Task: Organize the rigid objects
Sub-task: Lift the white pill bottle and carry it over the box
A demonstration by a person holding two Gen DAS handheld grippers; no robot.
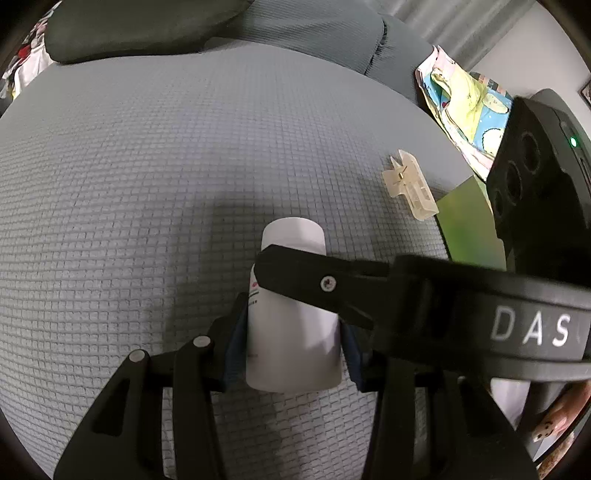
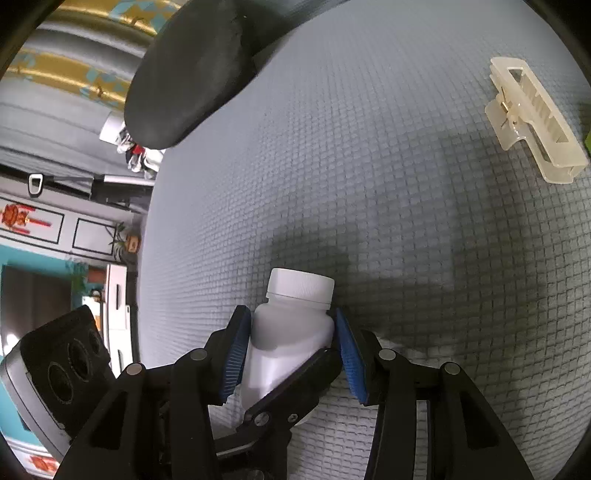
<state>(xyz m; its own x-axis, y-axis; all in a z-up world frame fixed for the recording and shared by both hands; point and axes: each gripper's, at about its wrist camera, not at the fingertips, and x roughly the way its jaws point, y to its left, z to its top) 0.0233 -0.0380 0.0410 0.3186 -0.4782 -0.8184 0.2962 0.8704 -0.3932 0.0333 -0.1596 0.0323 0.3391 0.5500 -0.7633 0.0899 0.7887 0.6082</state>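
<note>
A white plastic bottle (image 1: 291, 343) with a white screw cap (image 2: 301, 286) lies on a grey waffle-textured cushion (image 1: 147, 184). Both grippers grip it at once. In the left wrist view my left gripper (image 1: 293, 350) has its blue pads (image 1: 234, 343) pressed on the bottle's sides, and one black finger of the right gripper (image 1: 314, 284) crosses over the bottle. In the right wrist view my right gripper (image 2: 291, 354) clamps the bottle (image 2: 291, 328) below its cap, with a left gripper finger (image 2: 295, 387) lying across the bottle's lower part.
A cream translucent hair claw clip (image 1: 410, 188) (image 2: 535, 118) lies on the cushion to the far right. A dark pillow (image 1: 129, 26) (image 2: 192, 74) sits at the back. Cartoon-print cloth (image 1: 465, 110) and a green surface (image 1: 469, 225) border the cushion's right edge. A hand (image 1: 554, 421) shows at lower right.
</note>
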